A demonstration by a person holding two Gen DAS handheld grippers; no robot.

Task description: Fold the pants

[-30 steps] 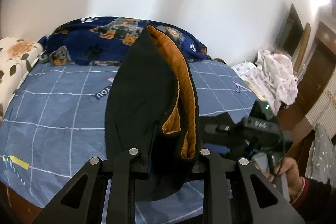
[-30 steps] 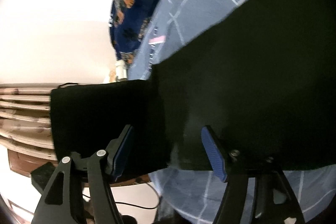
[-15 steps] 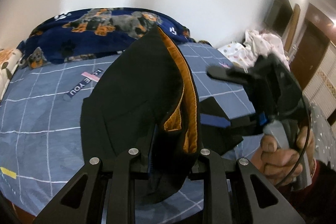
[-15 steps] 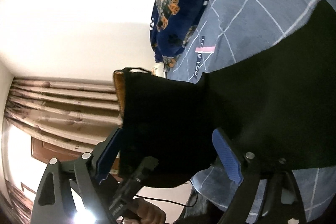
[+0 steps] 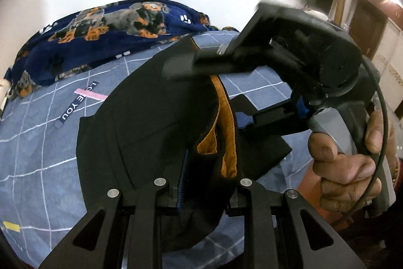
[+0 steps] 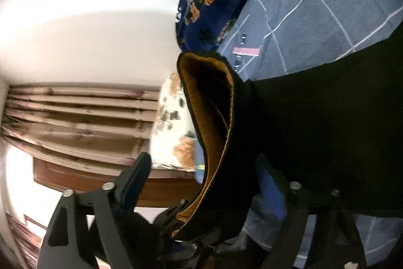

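Note:
Black pants (image 5: 156,122) with an orange lining (image 5: 224,132) hang over the bed, and my left gripper (image 5: 209,183) is shut on their waistband edge. My right gripper (image 5: 209,90), held by a hand (image 5: 352,163), reaches in from the right across the top of the waistband. In the right wrist view the folded waistband (image 6: 216,143) stands between the blue pads of my right gripper (image 6: 201,178). Its jaws are closing; the left pad (image 6: 136,175) is clear of the cloth. The rest of the pants (image 6: 314,130) spreads right over the sheet.
A blue checked bedsheet (image 5: 37,143) covers the bed, with a navy dog-print blanket (image 5: 113,24) bunched along the far wall. A floral pillow (image 6: 171,132) lies at the bed's end by brown curtains (image 6: 75,112). A wooden door (image 5: 365,24) stands at right.
My right gripper rose from low right to the top of the waistband, which now sits between its fingers. My left gripper moved sideways and down with the pants.

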